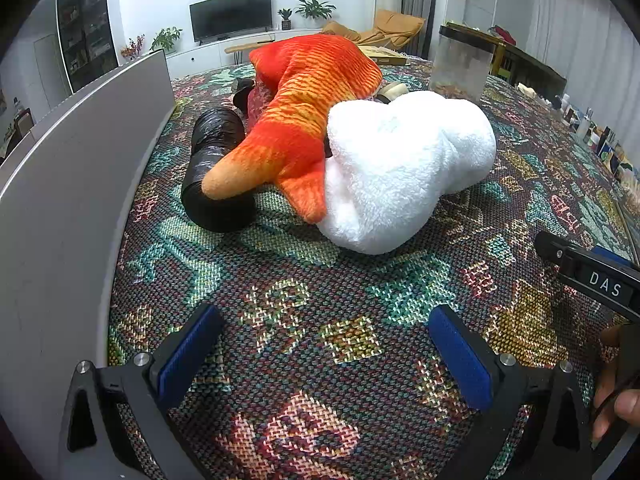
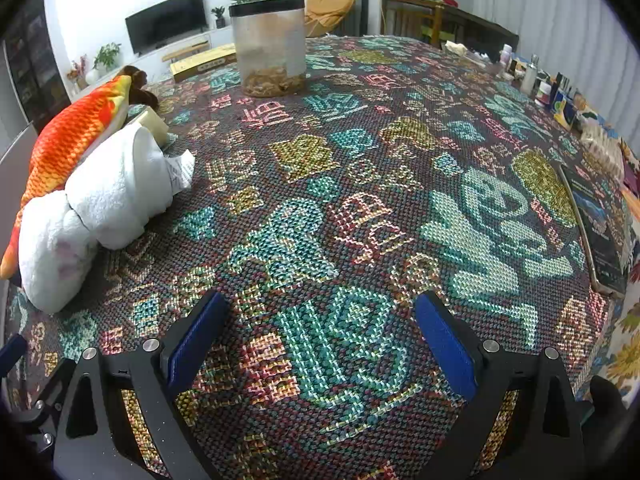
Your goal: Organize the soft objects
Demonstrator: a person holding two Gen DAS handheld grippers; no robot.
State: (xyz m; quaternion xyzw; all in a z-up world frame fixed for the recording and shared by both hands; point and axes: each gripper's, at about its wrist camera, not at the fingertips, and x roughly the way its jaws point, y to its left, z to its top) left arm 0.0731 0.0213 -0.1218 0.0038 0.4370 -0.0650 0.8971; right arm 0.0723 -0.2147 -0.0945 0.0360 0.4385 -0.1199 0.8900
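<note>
The white plush toy is lying on the patterned woven tablecloth, with the orange fish plush leaning across its far side and touching it, and a black plastic roll sitting just beyond the fish's tail. The left gripper is hovering near the white plush, jaws spread wide and holding nothing. The right gripper is likewise gaping empty over the cloth, with a clear lidded canister standing well beyond the white plush.
</note>
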